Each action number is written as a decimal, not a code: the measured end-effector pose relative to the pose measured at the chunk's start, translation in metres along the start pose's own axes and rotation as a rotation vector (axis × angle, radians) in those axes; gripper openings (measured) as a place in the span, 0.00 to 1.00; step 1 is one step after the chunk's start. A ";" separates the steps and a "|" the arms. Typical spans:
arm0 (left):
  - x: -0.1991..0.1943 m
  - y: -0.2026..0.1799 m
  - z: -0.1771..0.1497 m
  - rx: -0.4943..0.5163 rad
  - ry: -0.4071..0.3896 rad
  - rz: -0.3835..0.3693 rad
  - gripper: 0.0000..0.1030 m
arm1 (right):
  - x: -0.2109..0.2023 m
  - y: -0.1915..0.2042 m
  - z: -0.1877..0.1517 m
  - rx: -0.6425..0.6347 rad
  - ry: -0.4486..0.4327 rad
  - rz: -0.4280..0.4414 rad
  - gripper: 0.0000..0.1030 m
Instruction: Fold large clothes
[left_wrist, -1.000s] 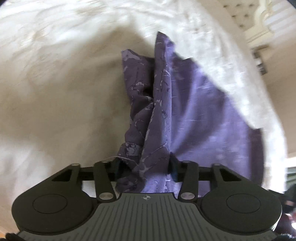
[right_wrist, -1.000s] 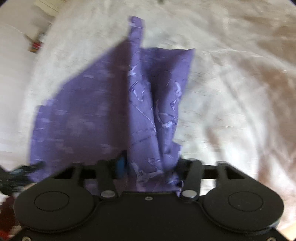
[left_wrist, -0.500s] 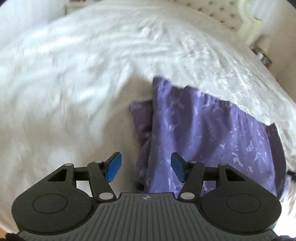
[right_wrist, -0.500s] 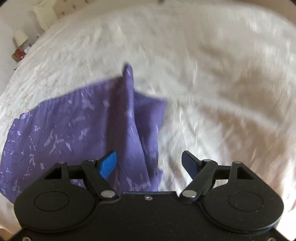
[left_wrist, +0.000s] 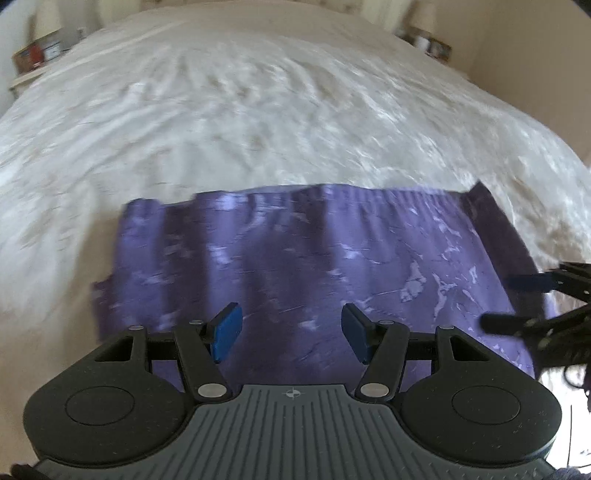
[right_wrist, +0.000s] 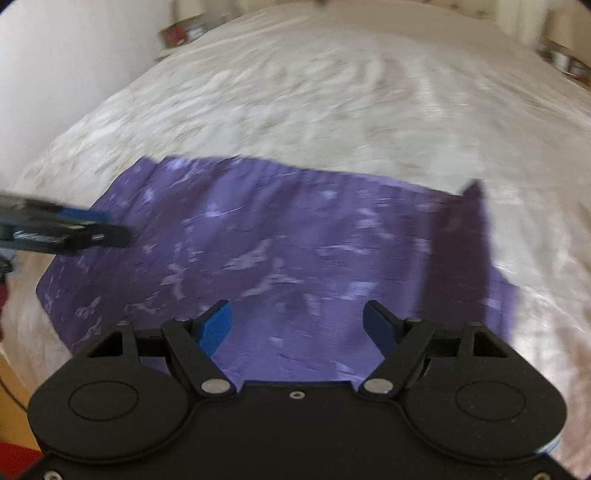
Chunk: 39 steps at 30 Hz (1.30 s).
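Okay, I've got both grippers hanging over the purple garment (left_wrist: 314, 266), which lies spread flat on the white bedspread (left_wrist: 258, 122). My left gripper (left_wrist: 291, 332) is released, nothing between its pads. My right gripper (right_wrist: 297, 326) has just been opening and gapes wide, holding nothing.

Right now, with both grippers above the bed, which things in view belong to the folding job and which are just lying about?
Part of the job:
- purple cloth, spread flat on the bedspread
- left gripper, open, nothing between its pads
- right gripper, open, also empty

Just lying about:
- boxes on the shelf beside the bed
- small items on the far side, too blurred to name
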<state>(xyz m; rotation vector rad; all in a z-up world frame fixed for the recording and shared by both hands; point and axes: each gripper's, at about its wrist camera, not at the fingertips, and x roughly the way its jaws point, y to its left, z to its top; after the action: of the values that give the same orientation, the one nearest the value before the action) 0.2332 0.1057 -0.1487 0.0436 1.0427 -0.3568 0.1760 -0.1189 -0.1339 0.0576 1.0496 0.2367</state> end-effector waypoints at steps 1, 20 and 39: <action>0.008 -0.004 0.002 0.009 0.011 -0.001 0.56 | 0.005 0.005 0.002 -0.021 0.012 0.009 0.77; 0.094 0.015 0.038 -0.013 0.107 0.056 0.85 | 0.107 -0.027 0.060 0.032 0.123 -0.068 1.00; 0.101 0.023 0.055 -0.016 0.122 0.007 0.80 | 0.123 -0.050 0.071 0.127 0.153 0.008 0.92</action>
<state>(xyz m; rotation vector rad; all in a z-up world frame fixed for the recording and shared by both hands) 0.3320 0.0886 -0.2095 0.0548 1.1662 -0.3427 0.3041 -0.1361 -0.2115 0.1601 1.2163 0.1834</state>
